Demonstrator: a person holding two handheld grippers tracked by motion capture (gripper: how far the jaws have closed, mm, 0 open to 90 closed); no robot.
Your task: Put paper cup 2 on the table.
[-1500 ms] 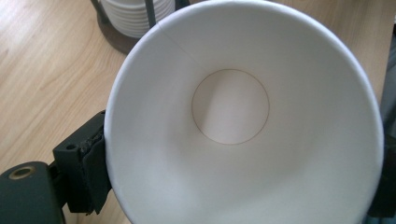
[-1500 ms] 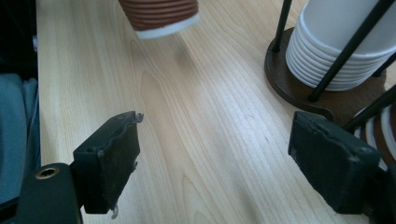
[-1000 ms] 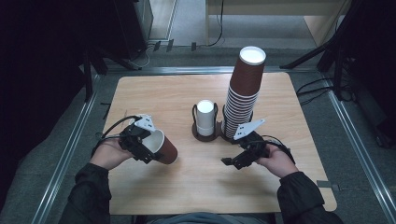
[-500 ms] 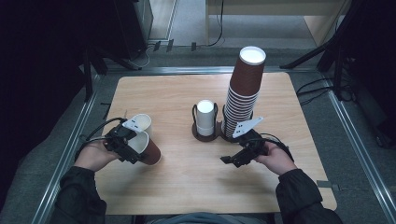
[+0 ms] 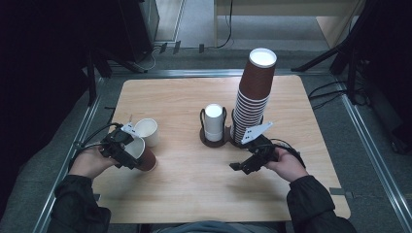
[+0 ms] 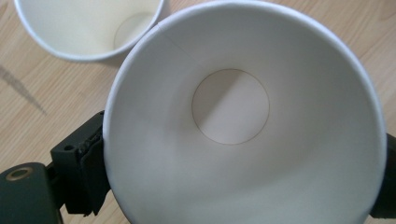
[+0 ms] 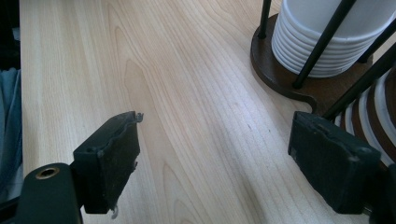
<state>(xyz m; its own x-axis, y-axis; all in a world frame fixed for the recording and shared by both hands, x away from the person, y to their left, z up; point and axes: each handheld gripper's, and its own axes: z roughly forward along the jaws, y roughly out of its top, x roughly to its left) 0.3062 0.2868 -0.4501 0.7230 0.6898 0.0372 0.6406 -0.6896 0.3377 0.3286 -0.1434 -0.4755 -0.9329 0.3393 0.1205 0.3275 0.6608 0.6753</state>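
Two grippers and several paper cups on one wooden table.

Item 1, left gripper: seen in the high view at about 9 o'clock on the table, near its left edge, held by the person's left hand. Jaws pinch a brown paper cup from either side; the cup is tilted, its white inside turned toward the gripper. In the left gripper view the held cup's mouth faces the camera, round base visible deep inside, black pads pressed against its outer wall at left and right.

Item 2, second cup: stands upright on the table just beside the held cup, at its 12 o'clock, white interior showing. In the left gripper view its rim sits at the upper left, close to the held cup's rim; whether they touch I cannot tell.

Item 3, right gripper: at about 4 o'clock from table centre, in the person's right hand. Jaws spread wide, holding nothing; bare wood lies between them in the right gripper view.

Item 4, cup holder: dark round base with black rods, table centre, carrying a short white stack.

Item 5, tall brown stack: immediately at the holder's 3 o'clock, leaning slightly.
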